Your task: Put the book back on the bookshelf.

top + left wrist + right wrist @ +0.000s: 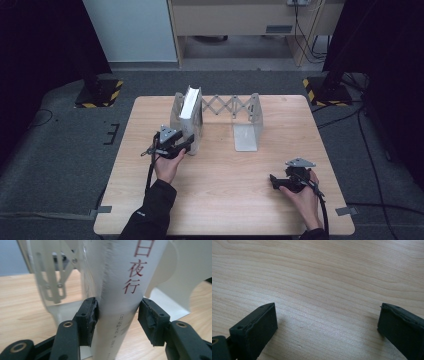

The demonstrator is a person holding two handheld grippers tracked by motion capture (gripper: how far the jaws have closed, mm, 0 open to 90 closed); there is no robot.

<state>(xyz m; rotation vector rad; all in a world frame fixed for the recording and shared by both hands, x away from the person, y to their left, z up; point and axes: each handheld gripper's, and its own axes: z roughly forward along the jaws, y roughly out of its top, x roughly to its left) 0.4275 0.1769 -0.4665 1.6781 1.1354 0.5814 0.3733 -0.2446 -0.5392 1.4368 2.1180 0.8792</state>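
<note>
Over on the left of the light wooden table (220, 175), a white paperback book with red characters down its spine (189, 112) is stood upright in the left end of a silvery metal expanding book rack (235, 107), right against the rack's left end plate. The book's spine is faced toward the person. The left claw (189, 145) is clamped on the lower part of that spine; in the left gripper view the book (122, 302) is seen squeezed between the two black pads (91, 317), with both pads pressed onto the cover at either side. The left hand (169, 165) is seen just below the rack, wrapped around the handle, with a dark sleeve behind it.

In the middle, the rack's scissor lattice is stretched out toward its right end plate (247, 131), which is stood well apart from the book.

On the right, the right claw (272, 180) is held low over bare table near the front edge, well apart from the rack. Its jaws are spread wide with nothing between them, just wood grain (324, 290) seen past the pads.
</note>
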